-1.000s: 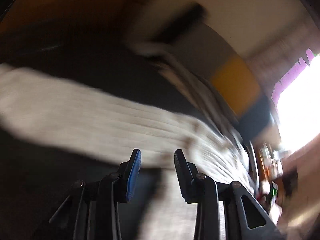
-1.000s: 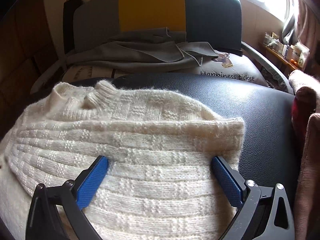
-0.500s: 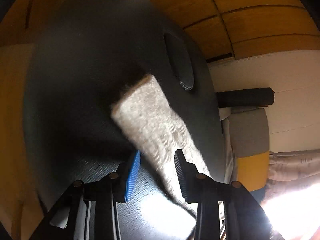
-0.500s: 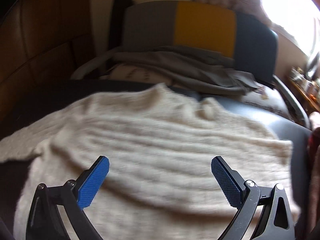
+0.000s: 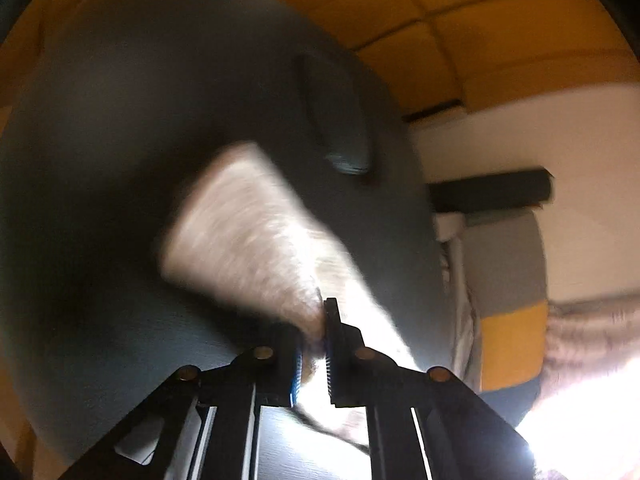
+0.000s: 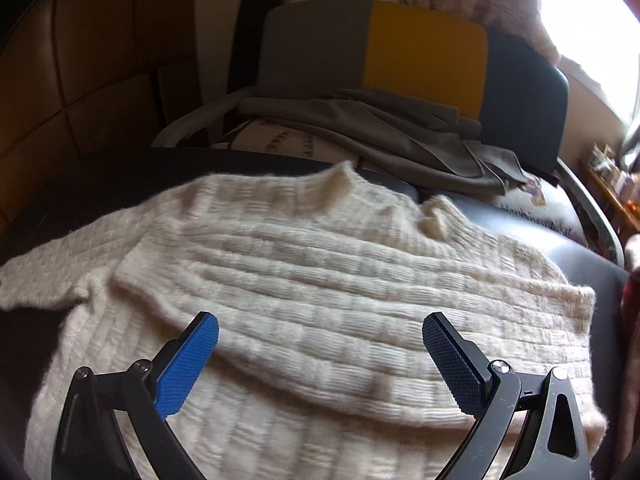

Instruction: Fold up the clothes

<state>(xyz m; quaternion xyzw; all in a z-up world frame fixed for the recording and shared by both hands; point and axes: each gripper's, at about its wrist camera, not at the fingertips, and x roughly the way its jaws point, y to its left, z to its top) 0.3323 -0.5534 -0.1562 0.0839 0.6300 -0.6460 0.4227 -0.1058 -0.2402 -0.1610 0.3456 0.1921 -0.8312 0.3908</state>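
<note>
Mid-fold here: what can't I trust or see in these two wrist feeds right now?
- Left wrist view: the sleeve held in the left gripper is motion-blurred; its knit and cuff edge are unreadable.
- Left wrist view: window glare at lower right washes out everything there.
- Right wrist view: the sweater hem is cut off by the bottom edge, behind the open right gripper.
- Right wrist view: print on the cushion is partly covered by grey cloth.
</note>
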